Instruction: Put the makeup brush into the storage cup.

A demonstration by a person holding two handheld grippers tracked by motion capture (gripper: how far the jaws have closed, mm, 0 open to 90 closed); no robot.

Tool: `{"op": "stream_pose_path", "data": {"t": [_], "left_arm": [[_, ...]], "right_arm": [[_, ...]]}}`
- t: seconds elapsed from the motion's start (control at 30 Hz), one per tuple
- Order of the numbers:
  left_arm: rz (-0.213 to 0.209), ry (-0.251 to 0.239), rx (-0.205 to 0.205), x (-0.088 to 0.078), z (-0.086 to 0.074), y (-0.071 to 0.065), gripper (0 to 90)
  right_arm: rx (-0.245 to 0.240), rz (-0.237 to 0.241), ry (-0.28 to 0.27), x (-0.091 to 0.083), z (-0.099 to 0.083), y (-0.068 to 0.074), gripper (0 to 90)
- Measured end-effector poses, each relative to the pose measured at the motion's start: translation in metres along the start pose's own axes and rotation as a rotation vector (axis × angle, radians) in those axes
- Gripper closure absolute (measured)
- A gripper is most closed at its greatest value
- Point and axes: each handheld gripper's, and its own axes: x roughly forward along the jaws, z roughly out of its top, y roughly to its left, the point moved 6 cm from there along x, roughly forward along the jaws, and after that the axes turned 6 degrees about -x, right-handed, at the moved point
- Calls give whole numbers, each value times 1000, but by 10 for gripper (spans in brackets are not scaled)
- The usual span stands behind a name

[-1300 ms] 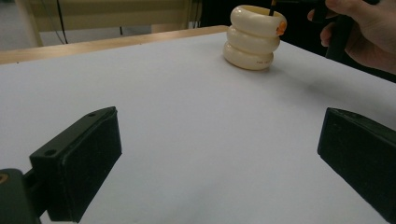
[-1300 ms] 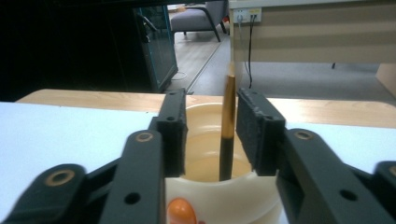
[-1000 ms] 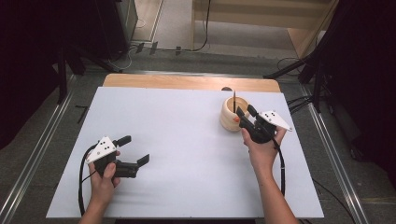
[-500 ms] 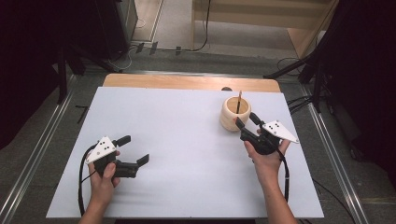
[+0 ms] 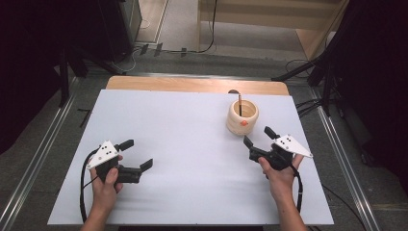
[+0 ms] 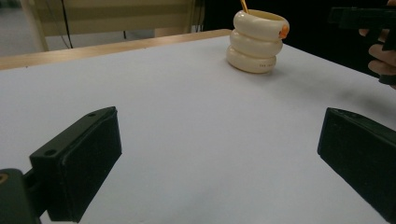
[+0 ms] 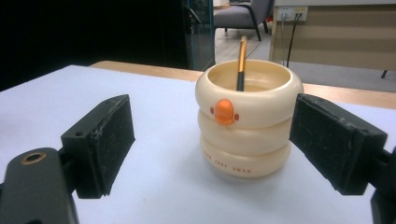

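A cream ringed holder (image 5: 242, 117) (image 7: 247, 120) (image 6: 257, 41) stands upright at the table's back right, an orange knob on its side. A thin orange-and-black stick (image 7: 241, 64) (image 5: 239, 104) leans inside it. My right gripper (image 5: 260, 135) (image 7: 210, 142) is open, a little in front of the holder and pointing at it, nothing between its jaws. My left gripper (image 5: 135, 154) (image 6: 219, 158) is open over bare table at the front left, far from the holder.
The white table top (image 5: 183, 144) has a wooden strip (image 5: 192, 85) along its far edge. Metal rails (image 5: 337, 144) run along both sides. Cables lie on the floor beyond. Each gripper trails a black cable toward the front edge.
My right gripper has drawn back from the holder toward the front edge, leaving the stick in it. The left gripper has stayed put.
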Motion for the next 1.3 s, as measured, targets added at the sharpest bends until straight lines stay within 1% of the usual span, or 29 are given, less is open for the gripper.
{"op": "stream_pose_path", "data": {"t": [0.1, 0.13, 0.2, 0.27, 0.4, 0.47, 0.83, 0.93, 1.0, 1.07, 1.17, 1.3], "left_arm": [[0, -1, 0, 0, 0, 0, 0], [0, -1, 1, 0, 0, 0, 0], [0, -1, 1, 0, 0, 0, 0], [1, -2, 4, 0, 0, 0, 0], [2, -8, 2, -1, 0, 0, 0], [1, -9, 1, -2, 0, 1, 0], [11, -11, 3, -5, -3, 3, 0], [12, -12, 2, -6, -3, 3, 0], [13, -11, 2, -7, -4, 4, 0], [16, -12, -4, -7, -5, 4, 0], [17, -11, -2, -8, -5, 4, 0], [23, -6, 3, -10, -7, 5, 0]], "right_arm": [[-2, 6, 3, -6, -4, 0, 132], [-2, 11, -1, -8, -6, 0, 110], [2, 29, 0, -11, -8, -1, 36], [-4, 38, 9, -14, -11, -1, 0], [-13, 48, 16, -20, -15, -2, 0], [-8, 50, 17, -23, -17, -3, 0], [4, 36, 29, -35, -32, -9, 0], [1, 32, 35, -39, -35, -9, 0], [-9, 30, 35, -42, -36, -10, 0], [-6, 30, 38, -45, -38, -11, 0], [0, 28, 45, -49, -41, -12, 0], [-3, 25, 52, -54, -44, -14, 0]]}}
